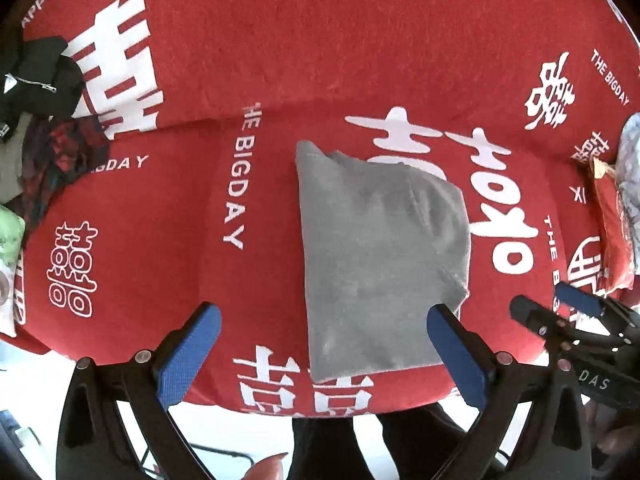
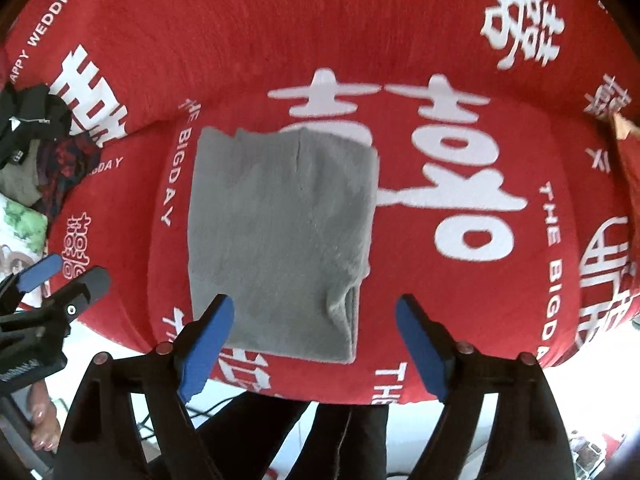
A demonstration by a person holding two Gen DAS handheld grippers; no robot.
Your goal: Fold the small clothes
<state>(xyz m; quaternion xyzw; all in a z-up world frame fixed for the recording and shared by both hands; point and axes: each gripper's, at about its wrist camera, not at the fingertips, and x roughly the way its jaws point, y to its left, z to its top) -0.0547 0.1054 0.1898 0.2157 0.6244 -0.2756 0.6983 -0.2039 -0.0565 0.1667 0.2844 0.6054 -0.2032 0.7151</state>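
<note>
A grey garment (image 1: pixel 376 256) lies folded into a rectangle on a red sofa seat (image 1: pixel 152 240) with white lettering. It also shows in the right wrist view (image 2: pixel 280 236). My left gripper (image 1: pixel 324 324) is open and empty, hovering above the garment's near edge. My right gripper (image 2: pixel 314 320) is open and empty, above the garment's near right corner. The right gripper shows at the right of the left wrist view (image 1: pixel 560 308), and the left gripper shows at the left of the right wrist view (image 2: pixel 64 276).
A pile of dark clothes (image 1: pixel 44 92) lies at the seat's left end, also in the right wrist view (image 2: pixel 40 136). A green patterned item (image 1: pixel 10 236) lies below it. A pale bundle (image 1: pixel 628 184) sits at the right end. The sofa's front edge (image 2: pixel 320 394) and the floor lie near me.
</note>
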